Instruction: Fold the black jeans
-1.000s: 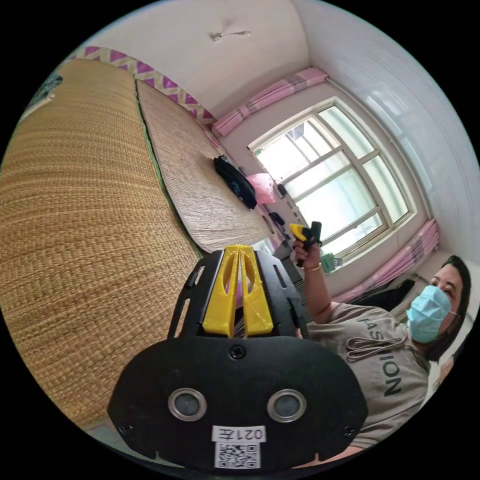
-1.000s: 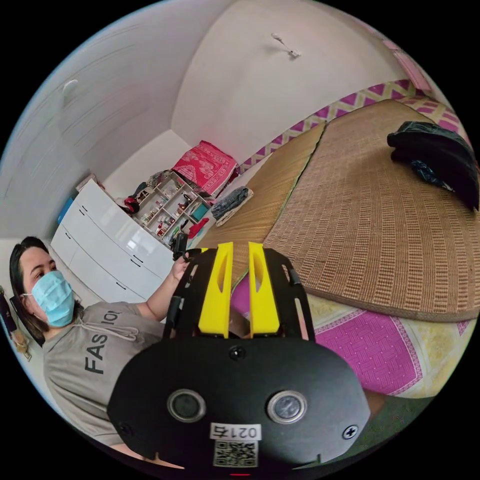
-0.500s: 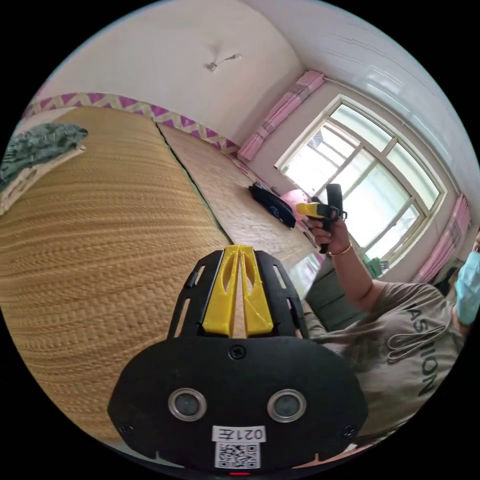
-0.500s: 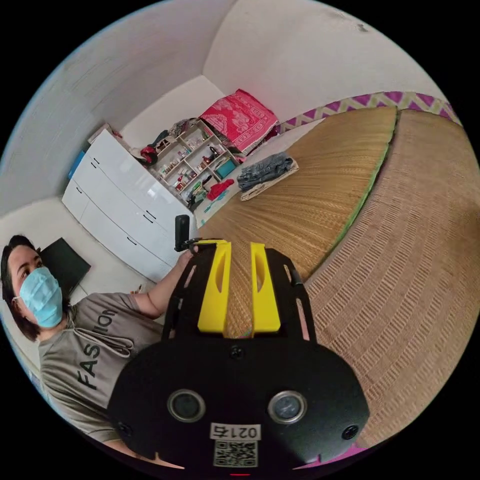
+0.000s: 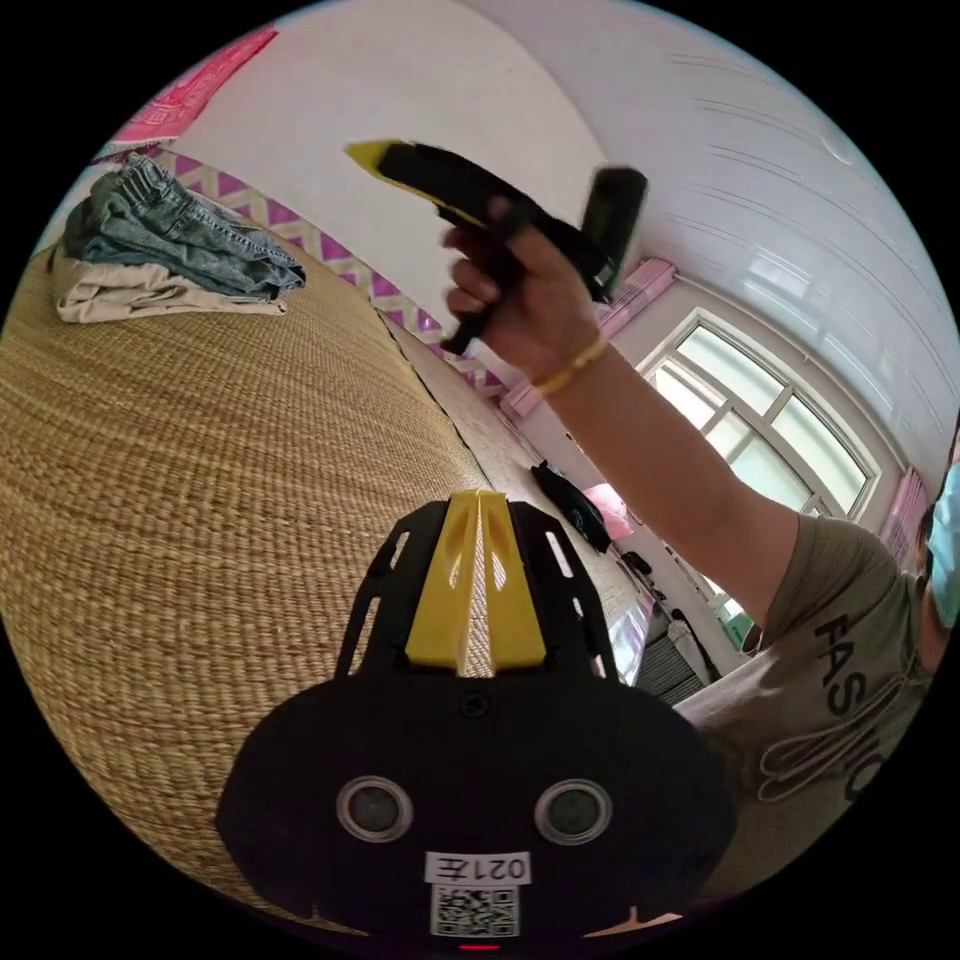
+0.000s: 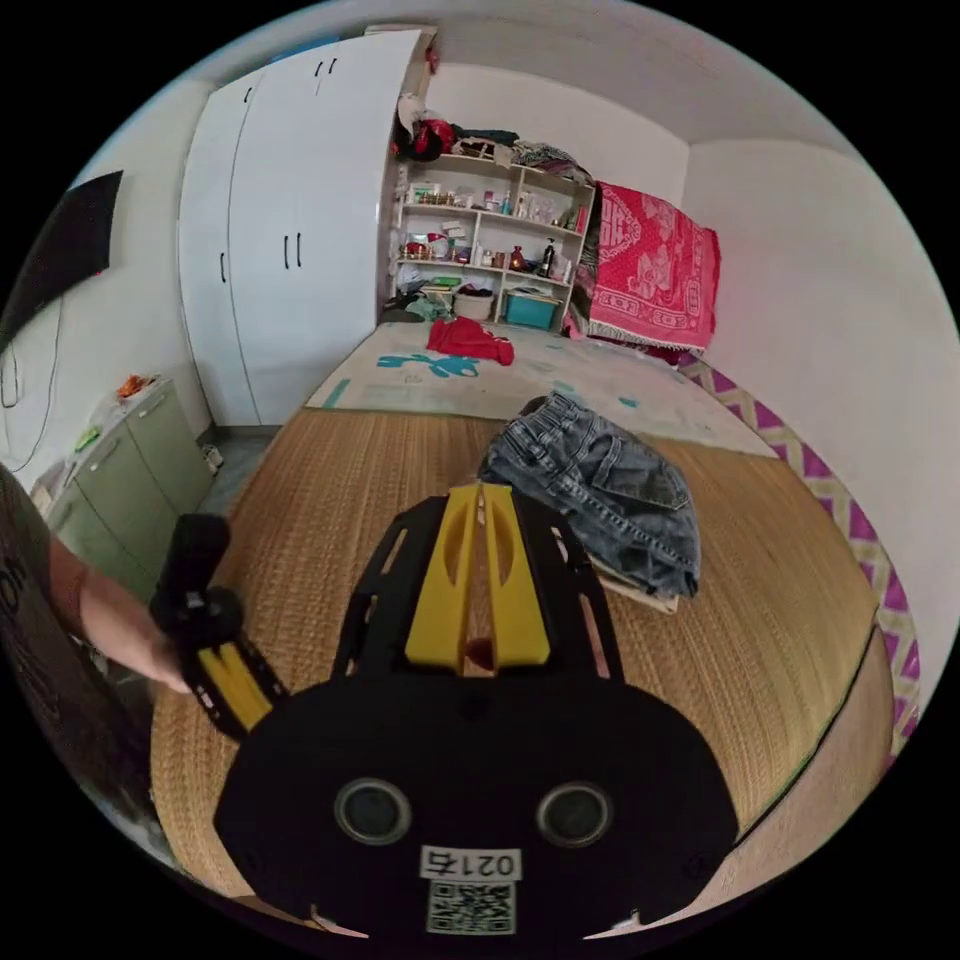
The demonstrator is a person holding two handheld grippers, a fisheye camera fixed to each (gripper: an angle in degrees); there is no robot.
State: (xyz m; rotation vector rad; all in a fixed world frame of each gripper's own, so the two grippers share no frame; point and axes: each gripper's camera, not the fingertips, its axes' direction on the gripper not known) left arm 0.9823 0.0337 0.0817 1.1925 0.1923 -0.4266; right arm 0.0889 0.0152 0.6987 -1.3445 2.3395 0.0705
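Black jeans (image 5: 572,505) are lying bunched, a dark soft heap far off on the woven straw mat (image 5: 200,480), so we are judging folding not yet begun. Our left gripper (image 5: 478,560) is holding nothing, jaws nearly closed; our right gripper (image 6: 478,560) likewise, pointing toward faded blue denim jeans (image 6: 600,500). Next we are needing to reach the black pair.

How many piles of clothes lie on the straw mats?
2. A pile topped by blue jeans lies on the near mat. A dark pile lies on the far mat, toward the window. Others may be hidden.
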